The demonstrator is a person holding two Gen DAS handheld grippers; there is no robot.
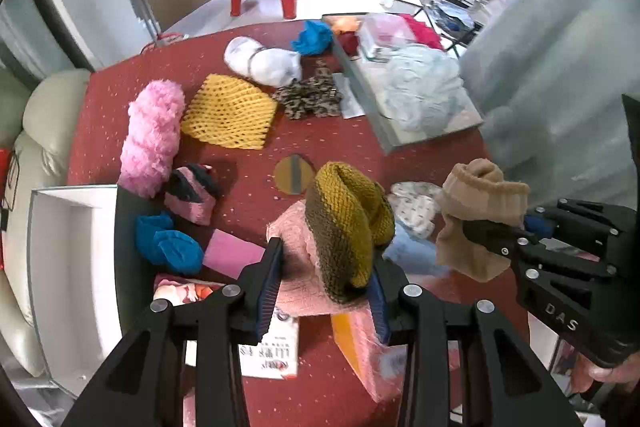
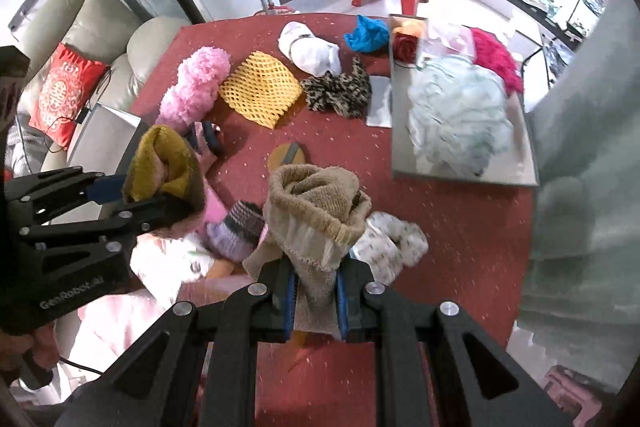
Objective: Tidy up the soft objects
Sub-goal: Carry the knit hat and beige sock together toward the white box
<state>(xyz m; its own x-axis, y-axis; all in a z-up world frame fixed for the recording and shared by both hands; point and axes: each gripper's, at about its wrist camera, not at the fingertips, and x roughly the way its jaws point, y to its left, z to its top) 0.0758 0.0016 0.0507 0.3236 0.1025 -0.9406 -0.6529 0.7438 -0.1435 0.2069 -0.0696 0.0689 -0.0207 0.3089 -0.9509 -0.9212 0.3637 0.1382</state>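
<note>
A: Grippers status, left to right?

B: Left gripper (image 1: 326, 281) pinches a mustard-and-olive knit beanie with pink lining (image 1: 348, 227), lifted clear of the round red speckled table (image 1: 320, 143). Fluffy pink yarn bundle (image 1: 154, 137) and yellow mesh knit pad (image 1: 230, 113) lie further back on the table.

A: Right side?

B: Right gripper (image 2: 316, 285), fingers pressed tight on a tan ribbed knit sock (image 2: 318, 203), also off the table. Grey rectangular tray (image 2: 516, 175) at far right holds a pale green crumpled cloth (image 2: 456, 115).
</note>
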